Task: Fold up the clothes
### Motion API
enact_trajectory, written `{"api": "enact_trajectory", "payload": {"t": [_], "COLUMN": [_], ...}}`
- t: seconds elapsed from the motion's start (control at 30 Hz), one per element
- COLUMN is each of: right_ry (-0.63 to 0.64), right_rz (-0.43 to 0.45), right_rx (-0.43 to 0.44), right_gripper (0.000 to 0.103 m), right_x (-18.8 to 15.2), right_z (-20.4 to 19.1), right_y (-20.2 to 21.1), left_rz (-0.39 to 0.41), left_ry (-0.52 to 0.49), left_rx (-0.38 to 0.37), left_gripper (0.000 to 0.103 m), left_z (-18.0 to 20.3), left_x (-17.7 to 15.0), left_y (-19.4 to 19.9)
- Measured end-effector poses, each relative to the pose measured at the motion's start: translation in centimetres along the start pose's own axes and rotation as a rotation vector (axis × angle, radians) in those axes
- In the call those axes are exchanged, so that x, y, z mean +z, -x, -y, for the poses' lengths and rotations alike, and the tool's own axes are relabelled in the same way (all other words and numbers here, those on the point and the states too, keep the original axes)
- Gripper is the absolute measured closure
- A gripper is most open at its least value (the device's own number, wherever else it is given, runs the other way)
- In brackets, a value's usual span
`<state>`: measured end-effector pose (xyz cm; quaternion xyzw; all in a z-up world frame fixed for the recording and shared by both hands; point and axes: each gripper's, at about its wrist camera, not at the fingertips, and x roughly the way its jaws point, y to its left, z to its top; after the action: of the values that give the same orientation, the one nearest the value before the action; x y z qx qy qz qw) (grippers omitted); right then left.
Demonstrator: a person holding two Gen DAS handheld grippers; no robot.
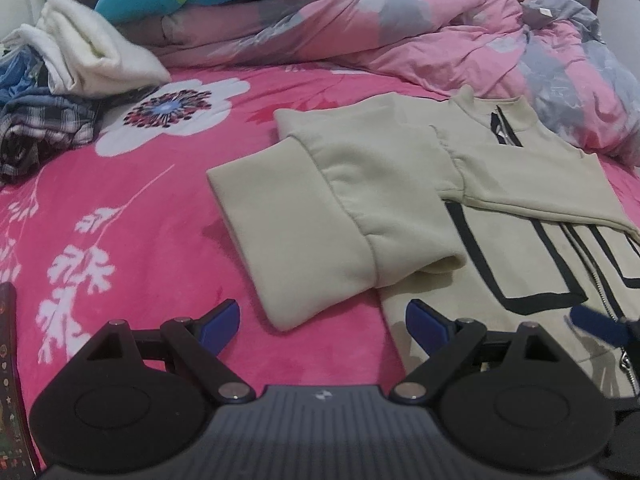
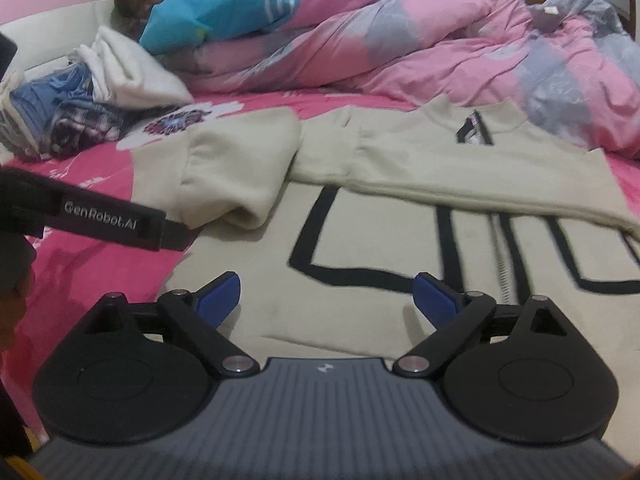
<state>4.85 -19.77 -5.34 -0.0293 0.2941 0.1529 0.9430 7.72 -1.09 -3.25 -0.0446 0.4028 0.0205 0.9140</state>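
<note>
While the cream zip-up jacket (image 2: 380, 208) is lying spread on the pink floral bed (image 1: 132, 240), zipper side up with both sleeves already crossing its chest, the left gripper (image 1: 322, 320) is hovering near the jacket's lower left corner, its jaws standing wide and holding nothing. Over the lower front panel, the right gripper (image 2: 326, 298) is hanging likewise, wide apart and empty, its blue pads clear of the cloth. Judging from this layout, the hem is waiting to be lifted toward the collar; each gripper is best pinching a bottom corner through both layers, rising evenly, and carrying the edge up without dragging the folded left sleeve (image 1: 320, 208) out of place. No containers are showing; finished clothes (image 1: 80, 60) are sitting stacked near the rumpled quilt (image 1: 400, 28), well apart from the jacket.
</note>
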Motion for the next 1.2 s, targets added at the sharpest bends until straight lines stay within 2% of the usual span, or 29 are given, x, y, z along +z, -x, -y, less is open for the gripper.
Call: {"api": "enact_trajectory", "payload": {"t": [0.27,0.6,0.67,0.83,0.87,0.97,1.07,1.2], "right_ry": [-0.013,-0.015,-0.017,-0.026,-0.028,-0.034,-0.040,-0.049], "right_rz": [-0.009,0.017,0.024,0.034,0.036,0.045,0.054,0.064], "right_rx": [-0.001,-0.001,0.001,0.011,0.014,0.021,0.029,0.039], "right_gripper": [0.011,0.010,0.010,0.010,0.010,0.009,0.009,0.009], "right_x": [-1.5,-2.0,-2.1,-2.3,-2.3,-2.5,-2.6,-2.6], "right_z": [-0.6,-0.4,-0.4,-0.2,-0.1,0.0,0.2,0.3], "right_y": [-1.0,-1.1,-1.1,-1.0,-1.0,-0.9,-0.9,-0.8], "left_rz": [-0.016,0.015,0.032,0.078,0.087,0.121,0.203,0.264], "left_ry": [0.015,0.058,0.054,0.065,0.076,0.082,0.018,-0.065], "left_rx": [0.009,0.007,0.005,0.013,0.011,0.003,0.009,-0.049], "left_gripper": [0.012,0.014,0.022,0.058,0.071,0.086,0.087,0.087], "left_z": [-0.6,-0.9,-0.8,-0.9,-1.0,-0.9,0.5,3.1], "left_x": [-0.1,0.1,0.2,0.3,0.3,0.6,0.7,1.2], "left_y": [-0.8,-1.4,-1.6,-1.7,-1.6,-0.9,0.5,1.8]}}
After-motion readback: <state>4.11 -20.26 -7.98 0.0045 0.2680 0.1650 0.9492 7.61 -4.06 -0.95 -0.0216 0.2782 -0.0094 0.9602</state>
